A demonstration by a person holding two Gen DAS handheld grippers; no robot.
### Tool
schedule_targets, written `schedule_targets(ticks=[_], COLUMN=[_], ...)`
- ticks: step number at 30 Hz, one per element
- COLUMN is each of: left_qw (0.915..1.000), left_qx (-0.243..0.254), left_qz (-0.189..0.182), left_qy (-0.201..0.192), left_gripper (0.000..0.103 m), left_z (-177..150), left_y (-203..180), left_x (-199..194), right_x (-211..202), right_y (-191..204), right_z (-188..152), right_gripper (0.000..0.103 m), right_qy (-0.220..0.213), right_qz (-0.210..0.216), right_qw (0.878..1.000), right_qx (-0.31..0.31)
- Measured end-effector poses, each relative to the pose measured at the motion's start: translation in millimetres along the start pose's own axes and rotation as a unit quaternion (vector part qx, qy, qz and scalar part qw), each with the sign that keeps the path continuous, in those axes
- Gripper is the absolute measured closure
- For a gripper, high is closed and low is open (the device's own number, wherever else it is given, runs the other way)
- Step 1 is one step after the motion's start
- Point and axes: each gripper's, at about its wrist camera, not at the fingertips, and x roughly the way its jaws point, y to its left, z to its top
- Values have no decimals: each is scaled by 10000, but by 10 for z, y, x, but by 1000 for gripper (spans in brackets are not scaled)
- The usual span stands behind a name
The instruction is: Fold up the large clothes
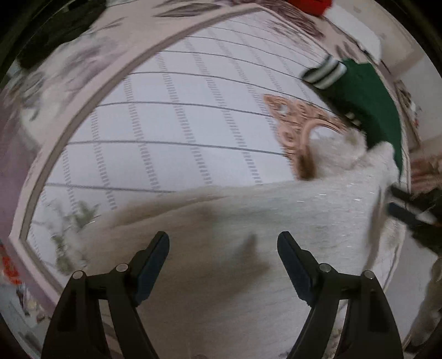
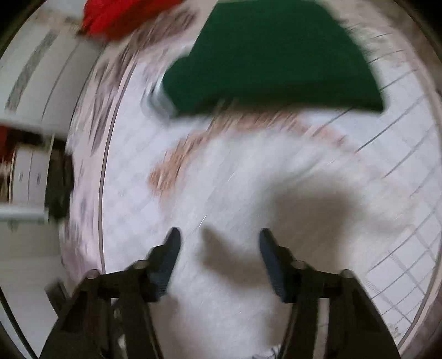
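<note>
Both tongs gape wide and hold nothing: the left tongs [image 1: 223,241] and right tongs [image 2: 219,237] hover over a fuzzy white garment [image 1: 276,221] spread on the checked bedspread [image 1: 179,116]. A green garment [image 2: 273,55] lies just beyond it; red cloth [image 2: 116,13] farther off. No writing legible.

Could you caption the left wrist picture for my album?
Open left gripper hovers over a fluffy white garment on a checked bedspread.
</note>
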Motion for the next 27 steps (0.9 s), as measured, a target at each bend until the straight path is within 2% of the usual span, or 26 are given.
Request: schedule_targets(ticks=[3, 4, 5, 6, 8, 10, 11, 12, 13, 14, 15, 16, 17, 18, 19, 20, 21, 22, 23, 24, 25, 27], left_qw=[9997, 9997, 9996, 9995, 9997, 9999, 9999, 9999, 9999, 9998, 9996, 9995, 9993, 9993, 9993, 9993, 9990, 9986, 9980, 9976, 9969, 9953], left_qx=[-51, -55, -44, -22, -15, 12, 50, 95, 135, 174, 219, 235, 240, 226, 214, 204, 217, 272, 336, 385, 445, 565], left_qz=[233, 254, 278, 302, 260, 143, 94, 64, 60, 73, 132, 197, 236, 234, 236, 185, 147, 160, 187, 203, 209, 177], left_qy=[38, 30, 11, -18, -36, -34, -42, -61, -84, -100, -85, -83, -131, -189, -214, -256, -350, -433, -493, -542, -610, -763], left_gripper=[23, 23, 23, 23, 23, 23, 23, 23, 23, 23, 23, 23, 23, 23, 23, 23, 23, 23, 23, 23, 23, 23], left_z=[-19, -15, -7, -5, -14, -30, -49, -67, -83, -102, -122, -127, -143, -160, -159, -160, -159, -158, -154, -151, -145, -153], left_y=[124, 137, 126, 113, 77, 35, 1, -25, -55, -82, -115, -145, -184, -221, -255, -304, -354, -406, -457, -496, -537, -594], left_x=[82, 109, 117, 107, 88, 56, 27, 7, 1, 7, 37, 69, 115, 159, 193, 234, 250, 252, 246, 233, 205, 111], right_x=[714, 932, 991, 984, 881, 575, 375, 168, -34, -194, -344, -394, -372, -270, -79, 126, 256, 326, 299, 256, 233, 135], right_y=[92, 37, -56, -92, -56, -172, -276, -441, -629, -790, -1043, -1301, -1514, -1782, -2084, -2300, -2424, -2485, -2462, -2406, -2367, -2426], right_z=[8, 47, 105, 179, 255, 222, 179, 122, 32, -35, -132, -216, -270, -331, -391, -438, -462, -482, -487, -498, -535, -710], right_gripper=[70, 69, 69, 68, 68, 66, 58, 38, 27, 12, 8, 8, 8, 8, 8, 8, 8, 8, 18, 71, 72, 75], right_qy=[575, 582, 482, 508, 769, 688, 517, 247, -93, -382, -711, -842, -843, -738, -504, -313, -221, -359, -559, -761, -818, -1030], right_qz=[-350, -363, -140, 13, 46, 480, 674, 661, 479, 239, -272, -914, -1218, -1224, -863, -225, 239, 363, 330, 417, 709, 1001], right_qw=[9973, 9974, 9987, 9983, 9967, 9960, 9954, 9958, 9960, 9949, 9907, 9824, 9752, 9698, 9649, 9595, 9540, 9514, 9531, 9564, 9561, 9410], right_qx=[-304, -226, 73, 300, 238, 321, 434, 577, 748, 903, 1126, 1392, 1642, 1977, 2427, 2789, 2979, 3036, 2956, 2790, 2723, 3063])
